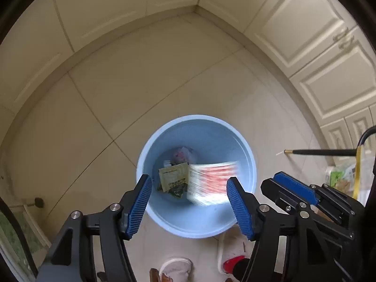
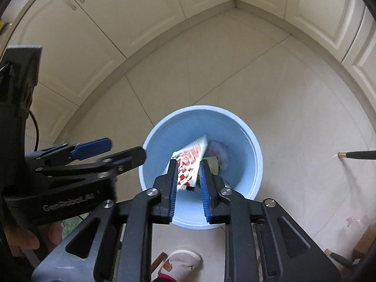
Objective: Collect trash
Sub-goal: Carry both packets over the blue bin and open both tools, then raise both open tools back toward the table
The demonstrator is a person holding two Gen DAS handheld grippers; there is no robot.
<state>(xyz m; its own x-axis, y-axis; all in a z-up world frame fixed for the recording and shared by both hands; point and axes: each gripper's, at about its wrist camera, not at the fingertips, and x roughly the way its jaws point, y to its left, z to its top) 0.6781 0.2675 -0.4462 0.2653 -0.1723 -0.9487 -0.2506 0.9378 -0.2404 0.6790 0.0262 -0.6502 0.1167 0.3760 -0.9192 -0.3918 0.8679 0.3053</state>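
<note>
The blue bin (image 1: pixel 196 176) stands on the tiled floor (image 1: pixel 141 89), near the corner of the cream cabinets (image 1: pixel 305 35), and both tools hang directly above its mouth.

The left tool (image 1: pixel 188 202) has its jaws wide apart with nothing between the pads. Below it, inside the bin, a red-and-white wrapper (image 1: pixel 211 183) shows as a blur, so it is probably falling. An olive packet (image 1: pixel 175 178) and a pale crumpled bag (image 1: pixel 183 154) already lie on the bottom of the bin.

The right tool (image 2: pixel 188 188) has its jaws only a little apart. The wrapper (image 2: pixel 190 162) shows between the blue pads (image 2: pixel 174 188), but I cannot tell if they touch it; it looks loose to me.

The wrapper is thin printed foil or plastic, so I judge it very light, soft and rather slippery. It bends easily and will not break. If it must be taken again, a flat edge or a corner is the best place, with the pads fully together, because such a sheet slides out of a weak grip.

A white slipper (image 2: pixel 181 265) stands on the floor just beside the bin.
</note>
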